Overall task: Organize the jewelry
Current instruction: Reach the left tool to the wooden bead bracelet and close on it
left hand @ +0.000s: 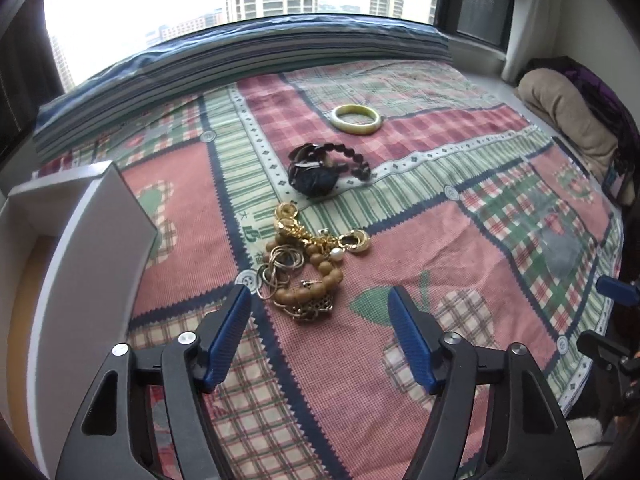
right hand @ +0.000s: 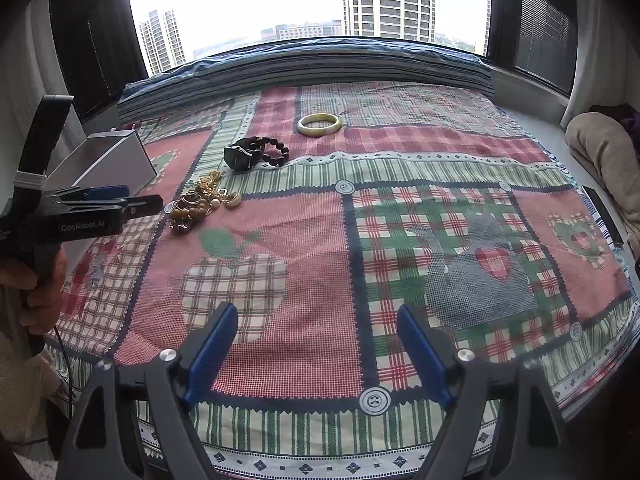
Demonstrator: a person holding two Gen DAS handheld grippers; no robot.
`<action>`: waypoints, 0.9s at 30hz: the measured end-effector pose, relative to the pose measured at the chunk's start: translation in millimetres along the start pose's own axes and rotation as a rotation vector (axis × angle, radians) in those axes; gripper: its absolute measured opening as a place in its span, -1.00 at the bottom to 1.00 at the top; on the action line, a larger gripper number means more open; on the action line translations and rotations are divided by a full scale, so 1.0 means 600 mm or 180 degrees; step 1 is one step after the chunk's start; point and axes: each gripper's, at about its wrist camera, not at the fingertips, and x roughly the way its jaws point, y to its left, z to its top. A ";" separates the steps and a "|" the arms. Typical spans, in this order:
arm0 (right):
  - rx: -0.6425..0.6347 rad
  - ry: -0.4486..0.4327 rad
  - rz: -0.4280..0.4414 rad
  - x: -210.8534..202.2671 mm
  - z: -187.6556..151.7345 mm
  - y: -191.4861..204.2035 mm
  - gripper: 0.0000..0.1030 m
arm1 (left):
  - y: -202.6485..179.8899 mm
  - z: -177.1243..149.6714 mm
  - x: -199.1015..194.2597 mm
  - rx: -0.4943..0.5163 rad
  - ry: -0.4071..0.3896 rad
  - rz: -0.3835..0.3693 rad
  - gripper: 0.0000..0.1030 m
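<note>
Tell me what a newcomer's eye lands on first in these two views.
First, the tangled pile of gold chains and tan beads on the patchwork quilt, just ahead of the open left tongs. Behind it lie a black watch with a dark bead bracelet, then a pale green bangle near the window. The right tongs hang open over bare quilt.

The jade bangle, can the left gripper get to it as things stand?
Probably yes, with care: the left gripper is open, but the tangled jewelry pile and watch lie between it and the jade bangle, so reach over them.
</note>
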 end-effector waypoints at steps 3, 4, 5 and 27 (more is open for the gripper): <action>0.0047 0.0054 0.0015 0.009 -0.002 -0.008 0.62 | -0.014 0.007 0.020 0.0292 0.0042 -0.0114 -0.13; 0.0062 0.0068 0.0017 0.011 -0.003 -0.011 0.62 | -0.019 0.007 0.026 0.0388 0.0059 -0.0156 -0.16; 0.0074 0.0078 0.0020 0.012 -0.005 -0.013 0.62 | -0.022 0.008 0.031 0.0467 0.0074 -0.0190 -0.17; 0.0147 0.0109 0.0064 0.011 -0.016 -0.022 0.62 | 0.004 -0.027 0.038 0.0127 0.0428 -0.0700 -0.82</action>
